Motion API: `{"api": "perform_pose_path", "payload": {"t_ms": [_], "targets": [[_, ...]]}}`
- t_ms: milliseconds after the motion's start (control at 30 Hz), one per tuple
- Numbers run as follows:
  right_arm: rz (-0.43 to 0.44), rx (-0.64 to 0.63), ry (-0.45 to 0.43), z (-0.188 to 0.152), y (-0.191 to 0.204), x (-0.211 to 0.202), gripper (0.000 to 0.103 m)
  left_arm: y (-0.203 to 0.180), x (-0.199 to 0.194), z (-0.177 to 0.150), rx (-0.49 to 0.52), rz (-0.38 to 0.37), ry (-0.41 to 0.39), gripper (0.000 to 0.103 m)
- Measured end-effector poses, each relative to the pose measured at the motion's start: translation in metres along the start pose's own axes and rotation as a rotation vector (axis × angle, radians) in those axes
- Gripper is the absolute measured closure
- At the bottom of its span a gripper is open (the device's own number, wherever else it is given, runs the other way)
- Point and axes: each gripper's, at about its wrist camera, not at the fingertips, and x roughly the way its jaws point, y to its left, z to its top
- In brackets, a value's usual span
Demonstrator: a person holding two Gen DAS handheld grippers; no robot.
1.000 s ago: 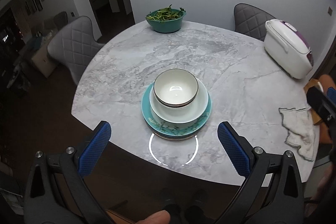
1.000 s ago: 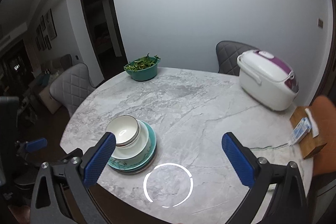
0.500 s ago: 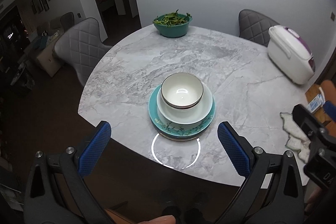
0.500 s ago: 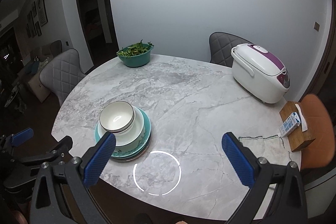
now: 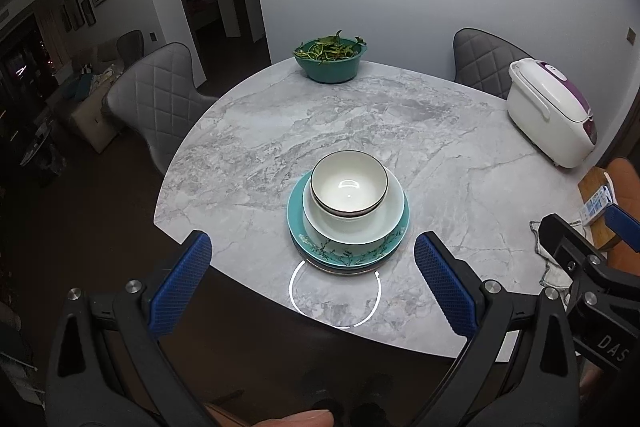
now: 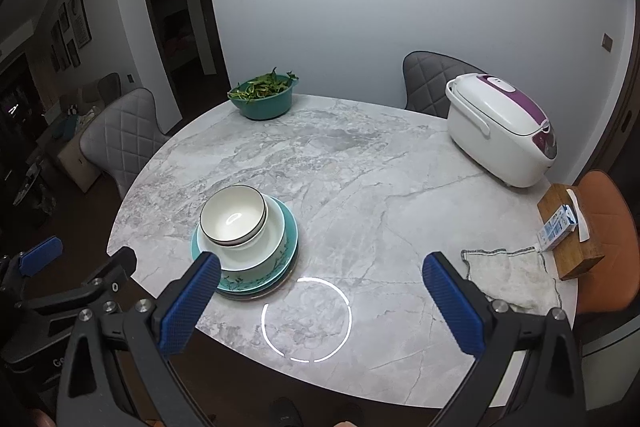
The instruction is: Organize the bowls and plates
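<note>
Left gripper (image 5: pixel 312 283): jaws spread wide, blue pads facing each other, nothing between them, held above the near edge of the surface (image 5: pixel 360 131). Right gripper (image 6: pixel 320 301): jaws equally wide, empty, held level beside the left one. A fingertip (image 5: pixel 308 417) shows behind the left gripper.

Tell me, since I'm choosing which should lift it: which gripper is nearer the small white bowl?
Left. The left gripper faces the small white bowl head-on; the right gripper sits off to its right.
</note>
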Motion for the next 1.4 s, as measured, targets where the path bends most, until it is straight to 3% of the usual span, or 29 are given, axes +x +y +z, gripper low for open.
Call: {"api": "perform_pose_path", "payload": {"t_ms": [333,1400], "targets": [[-0.008,0.009,0.007,-0.0011,-0.0018,0.0011,0.000,0.0019,-0.0002,0.0033,-0.004,0.015,0.000,0.000],[-0.024,0.019,0.011,-0.0024,-0.0049,0.0000,0.000,-0.0039,-0.0032,-0.0005,-0.004,-0.046,0.019,0.000]]}}
